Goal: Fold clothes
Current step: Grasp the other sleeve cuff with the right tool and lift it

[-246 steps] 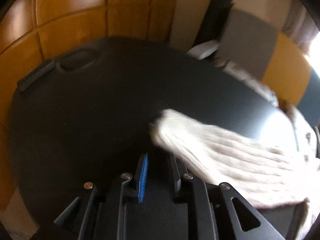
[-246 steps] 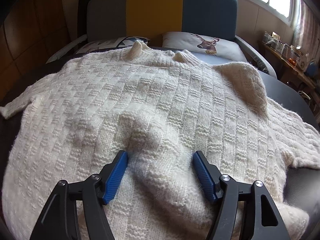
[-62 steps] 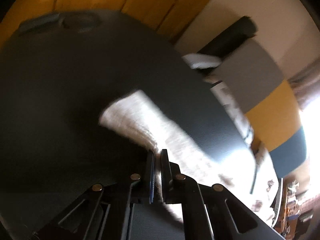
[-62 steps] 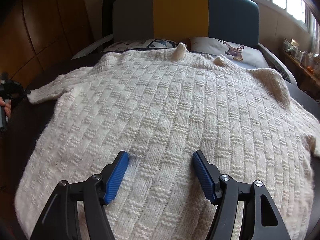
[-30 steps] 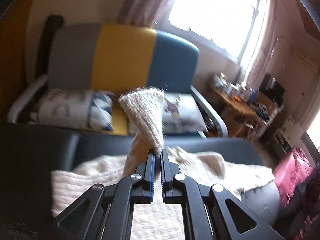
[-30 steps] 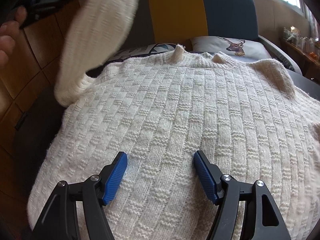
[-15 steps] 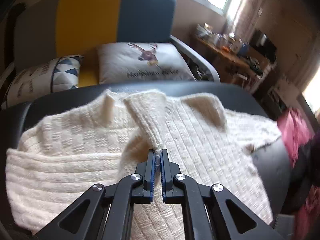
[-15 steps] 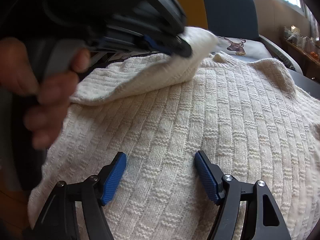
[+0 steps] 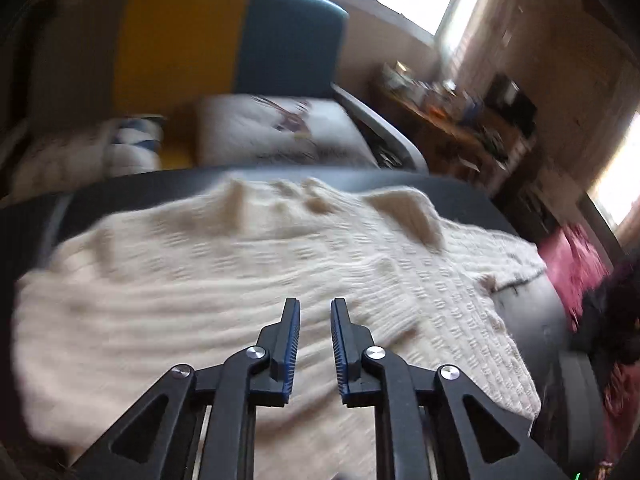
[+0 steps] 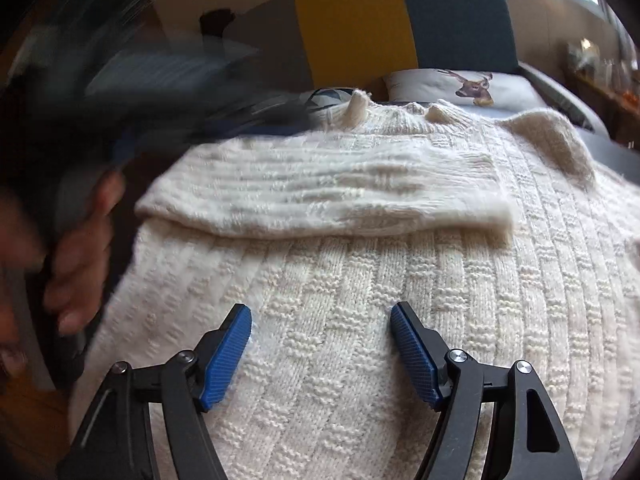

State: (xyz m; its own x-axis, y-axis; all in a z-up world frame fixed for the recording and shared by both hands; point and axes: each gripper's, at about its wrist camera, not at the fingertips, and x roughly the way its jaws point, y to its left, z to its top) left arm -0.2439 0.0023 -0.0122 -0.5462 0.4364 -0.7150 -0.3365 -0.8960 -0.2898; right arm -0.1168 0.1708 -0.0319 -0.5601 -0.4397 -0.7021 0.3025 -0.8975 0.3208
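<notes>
Left sleeve (image 10: 328, 188) released and left lying across the cream sweater (image 10: 360, 300) mid-frame, first fold seemingly done; left gripper (image 9: 315, 308) slightly parted, holding nothing; right gripper (image 10: 321, 318) spread wide, empty, low over the hem, lower centre.

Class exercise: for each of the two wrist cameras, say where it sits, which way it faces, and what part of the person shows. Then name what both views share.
Left wrist: behind the left gripper, over the sweater, facing the sofa; no person shows.
Right wrist: behind the right gripper, jaws wide, facing the folded sleeve; a blurred hand shows.
Both share: sweater, sofa, deer pillow.
</notes>
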